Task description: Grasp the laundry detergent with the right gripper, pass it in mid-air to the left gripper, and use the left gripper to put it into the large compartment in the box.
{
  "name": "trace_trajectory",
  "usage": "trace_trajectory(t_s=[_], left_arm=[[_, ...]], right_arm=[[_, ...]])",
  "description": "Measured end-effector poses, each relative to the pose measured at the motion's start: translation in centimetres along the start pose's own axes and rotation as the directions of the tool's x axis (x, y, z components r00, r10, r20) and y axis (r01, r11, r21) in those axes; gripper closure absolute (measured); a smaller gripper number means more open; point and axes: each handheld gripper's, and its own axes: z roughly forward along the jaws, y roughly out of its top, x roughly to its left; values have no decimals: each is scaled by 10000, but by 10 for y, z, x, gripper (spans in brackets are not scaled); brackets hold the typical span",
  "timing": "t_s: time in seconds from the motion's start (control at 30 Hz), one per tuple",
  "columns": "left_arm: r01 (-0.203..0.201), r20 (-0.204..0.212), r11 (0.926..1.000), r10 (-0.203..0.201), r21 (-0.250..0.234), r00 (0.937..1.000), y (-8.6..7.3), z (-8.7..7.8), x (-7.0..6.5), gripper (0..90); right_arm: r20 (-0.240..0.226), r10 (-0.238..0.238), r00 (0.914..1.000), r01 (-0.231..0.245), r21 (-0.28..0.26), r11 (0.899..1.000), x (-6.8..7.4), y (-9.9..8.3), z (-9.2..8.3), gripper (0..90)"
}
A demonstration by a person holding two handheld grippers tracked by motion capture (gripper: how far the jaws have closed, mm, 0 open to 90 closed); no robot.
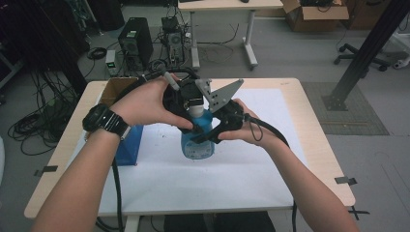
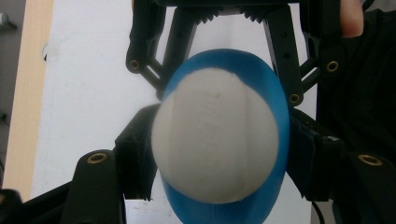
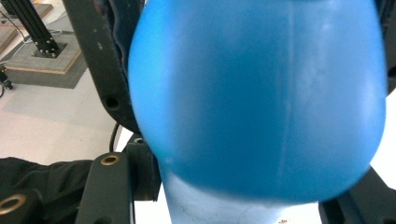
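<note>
A blue bottle with a white cap stands upright near the middle of the white sheet on the table, with a blue box well to its left. The right gripper comes in from the side and is clamped on the bottle's rounded body; in the right gripper view the blue wall sits tight between the two black jaws. The left gripper reaches down from above and its jaws sit against the sides of the cap, clenched on it. The bottle looks like smooth, glossy plastic, so it is likely slippery and may flex a little under a hard squeeze; how full and heavy it is I cannot tell. The wide body is the sound place to steady it, since the curve narrows toward the neck and jaws could slide upward there. The cap is small and stiff, best held square across its sides if it is to be twisted off.
</note>
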Motion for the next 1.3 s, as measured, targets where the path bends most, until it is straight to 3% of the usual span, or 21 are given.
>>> trace_trajectory(t_s=[0.5,1.03,1.3], left_arm=[[289,124,9996,-288,-66,9995,1,-1,1,376],[-127,-112,9997,125,-219,9999,-3,-2,-1,375],[-88,-110,9996,85,-285,9999,-4,-2,-2,379]], right_arm=[[146,-156,9998,154,89,9998,1,1,0,423],[455,-339,9984,334,124,9994,4,1,0,425],[440,-355,9984,349,147,9993,4,1,1,421]])
